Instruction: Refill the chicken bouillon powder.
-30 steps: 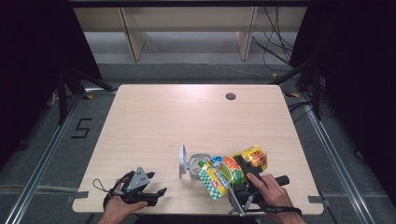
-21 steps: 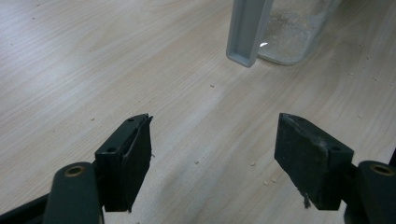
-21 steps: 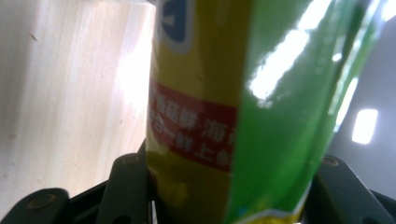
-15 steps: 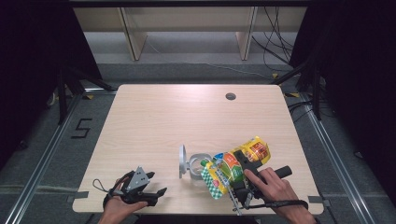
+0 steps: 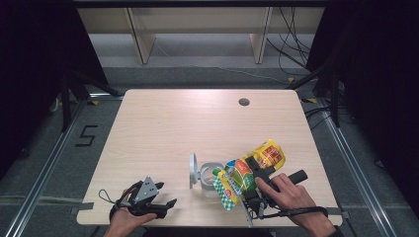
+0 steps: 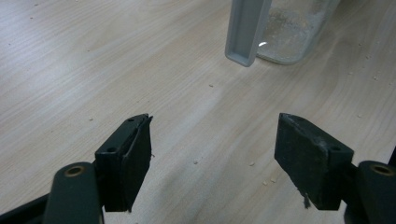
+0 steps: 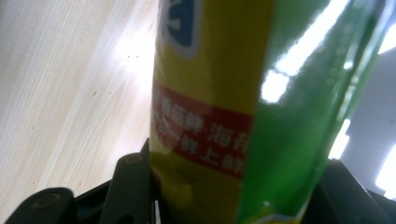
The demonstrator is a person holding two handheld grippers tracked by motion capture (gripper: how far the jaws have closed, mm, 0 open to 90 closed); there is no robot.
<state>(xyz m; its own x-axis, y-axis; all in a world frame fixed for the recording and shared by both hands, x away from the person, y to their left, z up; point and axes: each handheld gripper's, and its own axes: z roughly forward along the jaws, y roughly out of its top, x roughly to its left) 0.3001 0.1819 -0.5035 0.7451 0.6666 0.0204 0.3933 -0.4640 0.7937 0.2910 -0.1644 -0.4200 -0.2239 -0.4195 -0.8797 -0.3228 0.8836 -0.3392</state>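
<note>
1. Snack bag [image 5: 249, 170]: a yellow, green and red printed bag, lying tilted over the near right part of the desk [image 5: 188, 128]. Its lower end, with a green-and-white checked edge, points toward the near edge; its yellow upper end points away to the right.
2. Right hand-held gripper [image 5: 252, 190]: clamped on the snack bag. In the right gripper view the bag [image 7: 224, 102] stands between the two black jaws, which press its sides; a red band with white print crosses the yellow panel, and a glossy green panel lies beside it.
3. Right hand [image 5: 286, 195]: wrapped round the gripper's handle, near the front edge of the desk.
4. Clear container [image 5: 210, 175]: stands on the desk just to the left of the bag, with its grey lid [image 5: 192, 170] tipped up on edge at its left side. In the left gripper view the container [image 6: 289, 30] shows pale crumbs inside, and the lid [image 6: 247, 28] rises in front of it.
5. Left hand-held gripper [image 5: 148, 197]: held low at the near left corner of the desk, well apart from the bag. Its jaws stand wide apart with nothing between them but bare wood.
6. Crumbs [image 6: 252, 163]: small pale specks scattered on the desk between the left gripper and the container.
</note>
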